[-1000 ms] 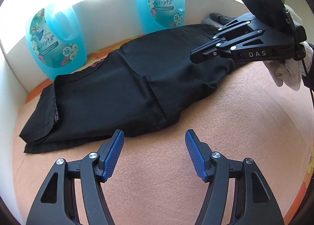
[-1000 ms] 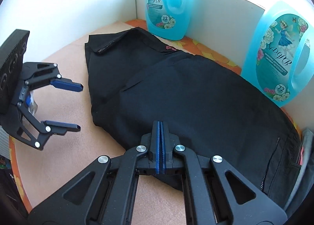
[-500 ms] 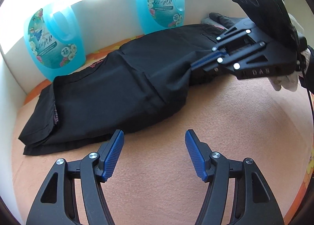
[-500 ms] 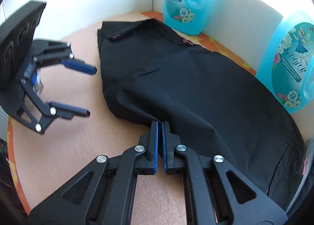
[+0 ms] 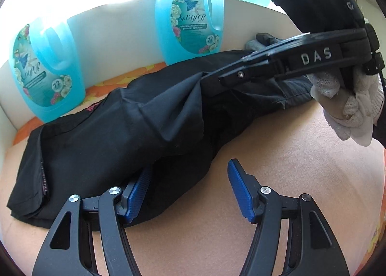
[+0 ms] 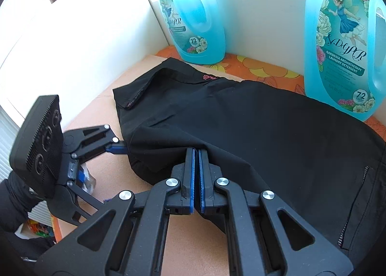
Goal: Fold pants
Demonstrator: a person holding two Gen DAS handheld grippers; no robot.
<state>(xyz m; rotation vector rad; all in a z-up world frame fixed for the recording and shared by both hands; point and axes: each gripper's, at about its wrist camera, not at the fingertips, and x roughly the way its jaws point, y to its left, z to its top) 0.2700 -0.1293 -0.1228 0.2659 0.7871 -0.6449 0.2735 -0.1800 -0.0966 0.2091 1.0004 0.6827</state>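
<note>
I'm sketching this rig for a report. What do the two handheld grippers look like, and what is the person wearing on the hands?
Both grippers, left and right, are black, with cut-out triangular linkages, silver pivot screws and ribbed blue pads on the jaws. The right one reads "DAS" in white, under a black finned block with round recesses. A white knit glove covers the right hand; a dark sleeve shows on the left.

1. The left gripper (image 5: 188, 189) points forward and down, its jaws standing wide apart; the blue pad of its left finger (image 5: 137, 191) is tucked under the edge of the black pants (image 5: 96, 145), the right finger bare over the surface.
2. The right gripper (image 6: 196, 174) has its blue pads pressed together on a raised fold of the pants.
3. A white-gloved hand (image 5: 349, 104) grips the right gripper's handle.
</note>
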